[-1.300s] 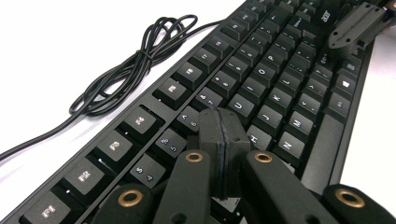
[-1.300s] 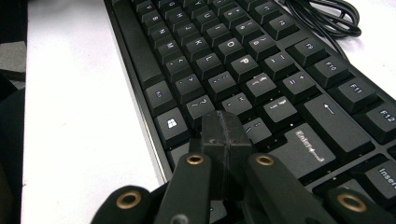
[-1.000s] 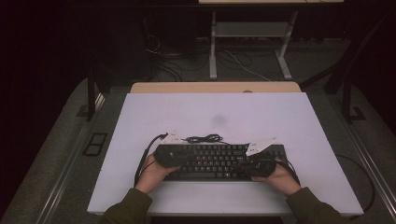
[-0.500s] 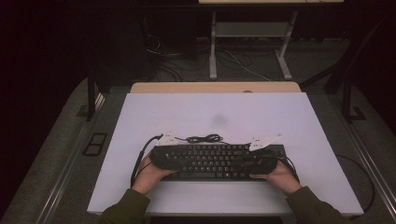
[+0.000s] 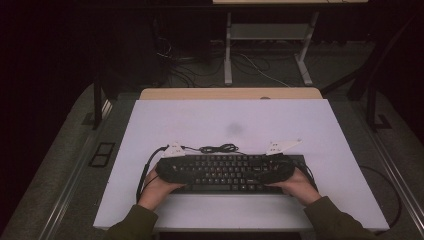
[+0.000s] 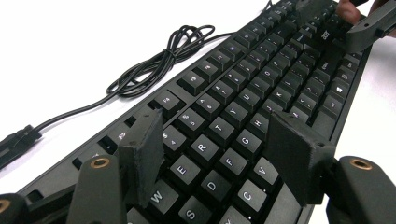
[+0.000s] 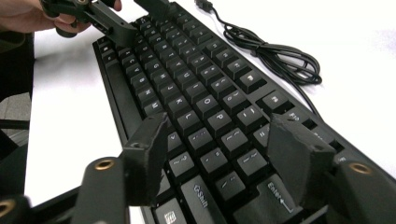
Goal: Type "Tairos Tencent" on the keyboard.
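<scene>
- Black keyboard [image 5: 227,172] lies flat on white counter [image 5: 230,120], near the person's edge, long side across the high view.
- Left gripper [image 6: 212,156] at keyboard's left end; its jaws stand apart above the keys, one over the number row side, the other over the bottom letter row, nothing clamped between them.
- Right gripper [image 7: 217,156] at keyboard's right end; jaws likewise apart, hovering over the keys near Enter and Shift, nothing gripped.
- Whether jaw tips touch the keycaps: cannot tell.
- Left hand [image 5: 159,186] and right hand [image 5: 299,186] hold the grippers, coming in from the bottom of the high view, olive sleeves [image 5: 131,225] on the forearms.
- Keyboard cable [image 5: 216,148] black, lies in a loose coil on the counter just behind the keyboard's far edge, its plug [image 6: 16,140] resting on the counter to the left side.
- Grey three-cornered plates on top of both grippers, seen in the high view.
- Faint grey smudge [image 5: 234,129] on counter beyond the cable, well apart from the keyboard.
</scene>
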A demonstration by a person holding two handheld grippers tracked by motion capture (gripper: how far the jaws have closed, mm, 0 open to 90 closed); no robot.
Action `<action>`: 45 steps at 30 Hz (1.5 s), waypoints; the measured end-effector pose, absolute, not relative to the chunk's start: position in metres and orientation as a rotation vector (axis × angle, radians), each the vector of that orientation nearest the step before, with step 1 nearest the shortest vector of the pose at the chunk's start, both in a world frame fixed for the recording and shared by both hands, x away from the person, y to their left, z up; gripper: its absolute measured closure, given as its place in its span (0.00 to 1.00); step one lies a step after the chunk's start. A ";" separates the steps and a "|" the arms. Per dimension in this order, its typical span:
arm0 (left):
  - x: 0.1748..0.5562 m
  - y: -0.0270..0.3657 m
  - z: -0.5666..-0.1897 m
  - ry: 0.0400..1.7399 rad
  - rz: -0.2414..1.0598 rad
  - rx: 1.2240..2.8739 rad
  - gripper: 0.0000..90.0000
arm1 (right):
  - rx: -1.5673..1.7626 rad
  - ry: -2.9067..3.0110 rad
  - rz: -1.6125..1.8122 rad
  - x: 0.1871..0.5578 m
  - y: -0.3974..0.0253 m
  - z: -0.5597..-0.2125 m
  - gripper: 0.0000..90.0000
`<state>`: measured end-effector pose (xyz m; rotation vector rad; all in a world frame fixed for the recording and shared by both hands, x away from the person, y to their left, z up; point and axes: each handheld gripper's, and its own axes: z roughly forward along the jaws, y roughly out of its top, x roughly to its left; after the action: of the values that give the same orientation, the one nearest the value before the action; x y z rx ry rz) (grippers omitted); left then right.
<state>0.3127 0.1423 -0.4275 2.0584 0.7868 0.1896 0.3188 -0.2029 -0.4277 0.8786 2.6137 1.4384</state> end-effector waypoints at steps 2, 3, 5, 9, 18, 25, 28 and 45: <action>0.312 0.144 -0.427 0.795 0.193 2.055 0.41 | 0.874 2.612 1.444 0.320 -0.201 -0.427 0.39; 0.311 0.145 -0.427 0.800 0.195 2.048 0.42 | 0.871 2.614 1.445 0.321 -0.201 -0.427 0.38; 0.310 0.147 -0.428 0.806 0.201 2.048 0.44 | 0.864 2.610 1.447 0.322 -0.199 -0.427 0.37; 0.309 0.151 -0.428 0.821 0.208 2.042 0.47 | 0.858 2.614 1.458 0.325 -0.196 -0.427 0.36; 0.306 0.159 -0.427 0.833 0.234 2.026 0.68 | 0.837 2.621 1.472 0.330 -0.188 -0.426 0.35; 0.308 0.161 -0.428 0.831 0.220 2.031 0.91 | 0.820 2.624 1.483 0.334 -0.181 -0.426 0.34; 0.308 0.160 -0.429 0.824 0.214 2.043 0.96 | 0.809 2.631 1.483 0.335 -0.178 -0.426 0.34; 0.315 0.151 -0.434 0.826 0.209 2.071 0.99 | 0.815 2.638 1.492 0.344 -0.171 -0.424 0.34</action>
<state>0.3147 0.1512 -0.4341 2.0708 0.8261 0.2086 0.3439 -0.1707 -0.4241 0.8151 2.6382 1.4924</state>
